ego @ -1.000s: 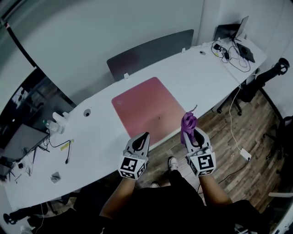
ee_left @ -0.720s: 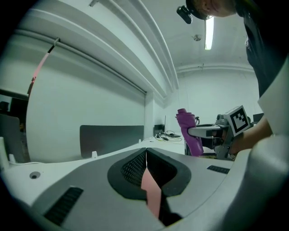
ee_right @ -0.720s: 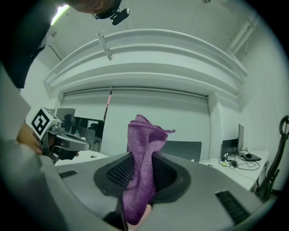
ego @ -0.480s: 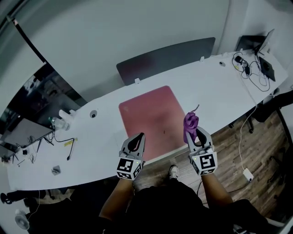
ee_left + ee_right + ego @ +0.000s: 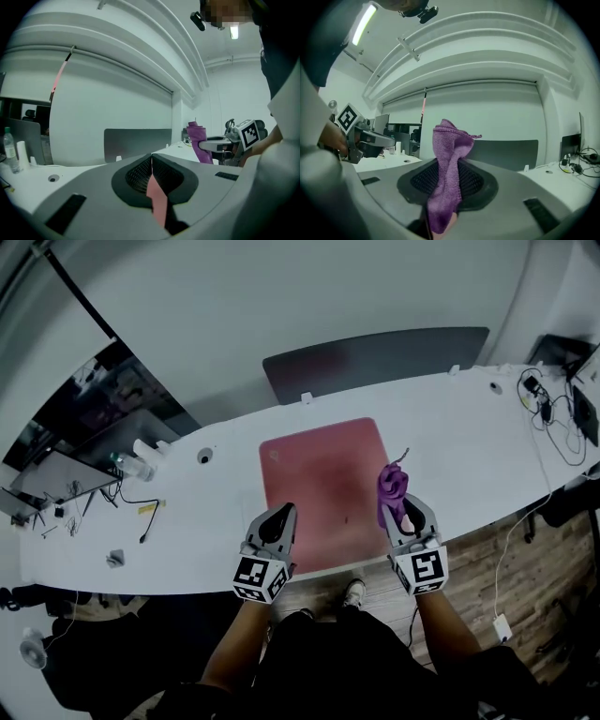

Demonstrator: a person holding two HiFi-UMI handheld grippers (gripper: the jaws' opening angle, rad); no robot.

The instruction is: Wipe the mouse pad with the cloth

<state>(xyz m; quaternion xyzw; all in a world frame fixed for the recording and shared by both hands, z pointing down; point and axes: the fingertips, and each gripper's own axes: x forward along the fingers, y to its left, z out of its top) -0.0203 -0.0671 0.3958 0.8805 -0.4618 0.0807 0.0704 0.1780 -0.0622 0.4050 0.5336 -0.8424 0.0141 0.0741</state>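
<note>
Cloth [image 5: 391,484] clamped in R tool [image 5: 400,505], by R edge of pad [image 5: 323,474], L tool [image 5: 283,511] closed, empty

Table [image 5: 469,437] now runs nearly level across the frame; it formerly slanted up to the right. Mouse pad [image 5: 323,484] sits squarer, at centre. Left gripper [image 5: 284,512] has advanced over the pad's lower left. Right gripper [image 5: 401,507] and cloth [image 5: 391,482] have reached its right edge.
</note>
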